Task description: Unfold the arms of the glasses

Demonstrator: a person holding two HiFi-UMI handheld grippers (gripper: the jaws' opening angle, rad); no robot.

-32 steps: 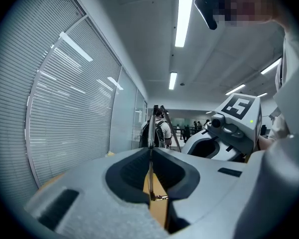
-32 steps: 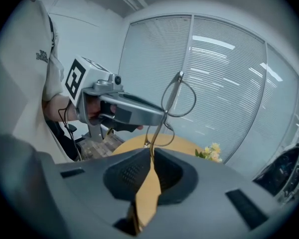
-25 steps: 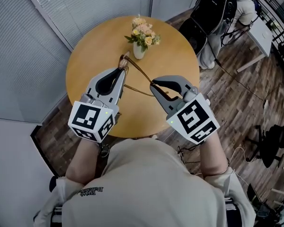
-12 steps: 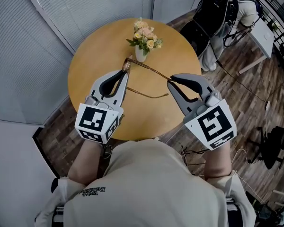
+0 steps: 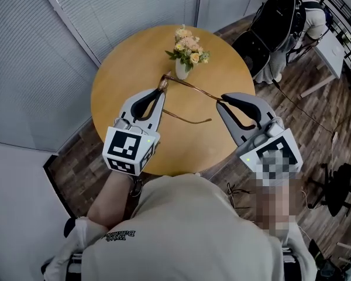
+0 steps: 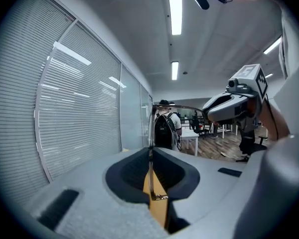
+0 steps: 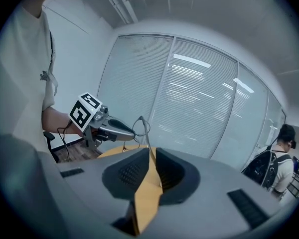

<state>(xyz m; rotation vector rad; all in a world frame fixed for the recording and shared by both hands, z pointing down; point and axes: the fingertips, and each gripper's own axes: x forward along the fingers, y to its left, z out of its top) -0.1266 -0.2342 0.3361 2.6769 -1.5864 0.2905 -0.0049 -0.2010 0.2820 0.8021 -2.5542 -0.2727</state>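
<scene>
The thin-rimmed gold glasses (image 5: 190, 86) hang in the air above the round wooden table (image 5: 123, 69). My left gripper (image 5: 161, 89) is shut on the front frame near its hinge; in the left gripper view the rim (image 6: 150, 128) rises between the jaws. My right gripper (image 5: 222, 101) is shut on the tip of one arm, which stretches out straight from the frame. In the right gripper view that arm (image 7: 143, 133) runs from my jaws toward the left gripper (image 7: 133, 131). The second arm (image 5: 187, 119) sticks out loose below the frame.
A small white vase of flowers (image 5: 184, 68) stands on the table just beyond the glasses. A person with a black backpack (image 5: 281, 22) stands at the far right by a white desk. Window blinds line the left side; the table's near edge lies under my grippers.
My right gripper has moved right and away from the left gripper with the arm's tip, swinging that arm out from the frame. The left gripper has stayed nearly still.
</scene>
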